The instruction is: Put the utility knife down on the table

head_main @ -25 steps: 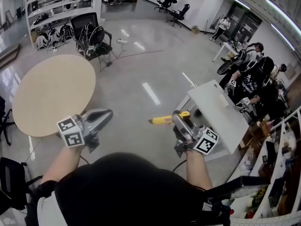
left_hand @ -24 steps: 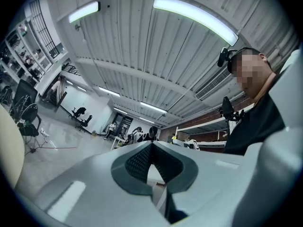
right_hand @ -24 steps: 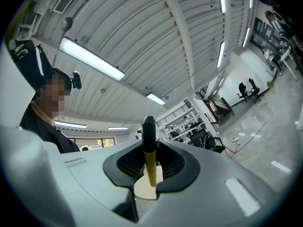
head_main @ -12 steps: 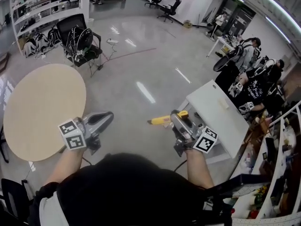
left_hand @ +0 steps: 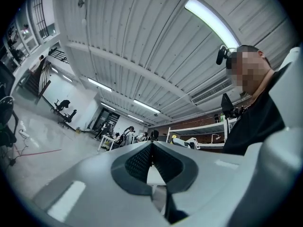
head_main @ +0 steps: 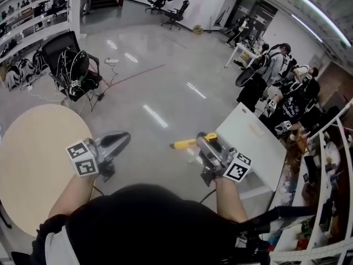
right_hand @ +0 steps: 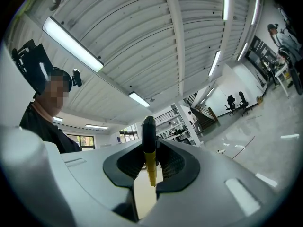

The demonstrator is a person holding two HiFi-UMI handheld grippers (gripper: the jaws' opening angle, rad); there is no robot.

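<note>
Round beige tabletop (head_main: pixel 33 164) now lies nearer, left; right gripper (head_main: pixel 204 139) clamps yellow utility knife (head_main: pixel 185 143); left gripper (head_main: pixel 123 137) closed, empty.

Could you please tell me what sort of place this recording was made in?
Most likely a large open-plan lab or workshop-style office. There is a wide polished floor, wheeled office chairs stand about, loaded shelving lines one wall, and people are gathered at desks along one side.

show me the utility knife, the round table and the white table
utility knife (head_main: pixel 187 143), head view, yellow body
round table (head_main: pixel 33 159), head view, bare top
white table (head_main: pixel 256 142), head view, bare top
</note>
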